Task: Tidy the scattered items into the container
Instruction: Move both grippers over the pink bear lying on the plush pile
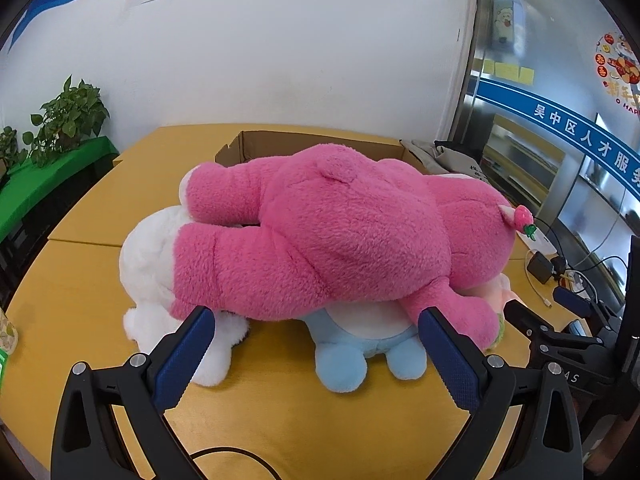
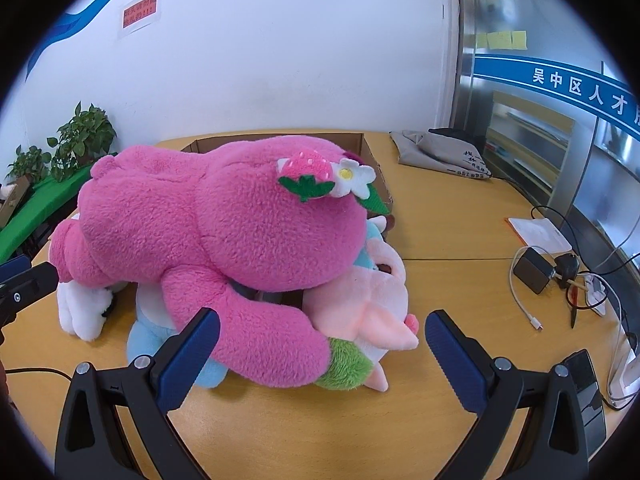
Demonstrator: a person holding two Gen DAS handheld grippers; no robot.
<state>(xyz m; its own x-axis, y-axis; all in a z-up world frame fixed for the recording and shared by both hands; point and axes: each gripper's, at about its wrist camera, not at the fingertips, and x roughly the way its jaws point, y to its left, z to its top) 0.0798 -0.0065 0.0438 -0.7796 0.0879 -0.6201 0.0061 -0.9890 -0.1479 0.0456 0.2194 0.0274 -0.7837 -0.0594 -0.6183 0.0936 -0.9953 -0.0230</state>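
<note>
While both of my tools stand spread wide and grip nothing, the pink plush bear lies face down on a heap of smaller toys just ahead of them. My left tool has its fingertips at the bear's leg and arm, with the blue plush between them. My right tool frames the bear's arm and the pale pink plush. Behind the heap, the cardboard box sits on the wooden surface.

left wrist: low, close, facing pink plush | right wrist: same pile from right
</note>
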